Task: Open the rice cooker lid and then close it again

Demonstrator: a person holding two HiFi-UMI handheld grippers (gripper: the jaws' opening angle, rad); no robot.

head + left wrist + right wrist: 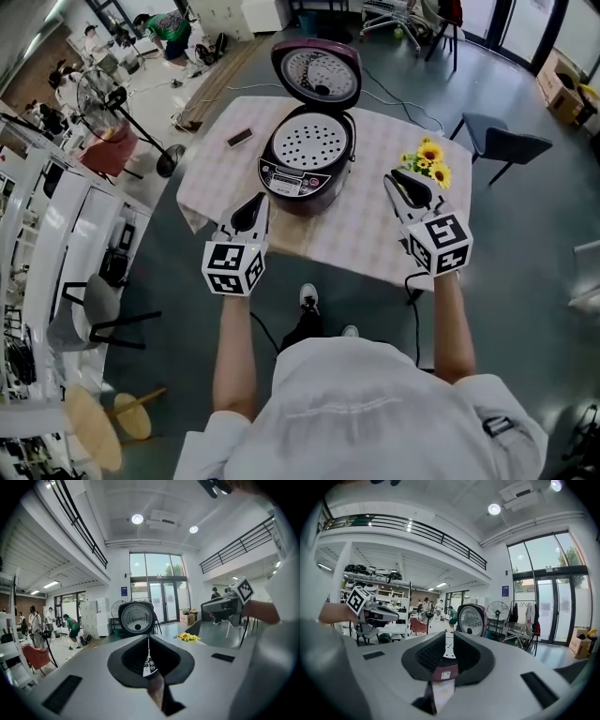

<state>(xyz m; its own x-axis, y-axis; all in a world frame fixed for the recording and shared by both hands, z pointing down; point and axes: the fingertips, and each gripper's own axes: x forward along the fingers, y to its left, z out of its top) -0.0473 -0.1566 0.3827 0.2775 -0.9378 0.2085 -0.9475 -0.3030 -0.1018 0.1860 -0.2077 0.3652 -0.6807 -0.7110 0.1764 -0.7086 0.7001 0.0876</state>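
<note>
The dark purple rice cooker [307,159] stands on the checked table [375,234] with its lid [317,73] swung up and back, so the perforated inner plate shows. My left gripper [253,208] hovers just in front of the cooker's control panel, its jaws shut with nothing between them. My right gripper [405,183] is off the cooker's right side, its jaws a little apart and empty. The upright lid [136,617] appears above the closed jaws of my left gripper [149,641] in the left gripper view. In the right gripper view the cooker shows through the narrow gap of my right gripper [448,644].
A bunch of yellow flowers [428,161] lies at the table's right edge, close to my right gripper. A small dark block [240,138] sits at the table's left. A dark chair [502,145] stands to the right, a floor fan [103,94] to the left.
</note>
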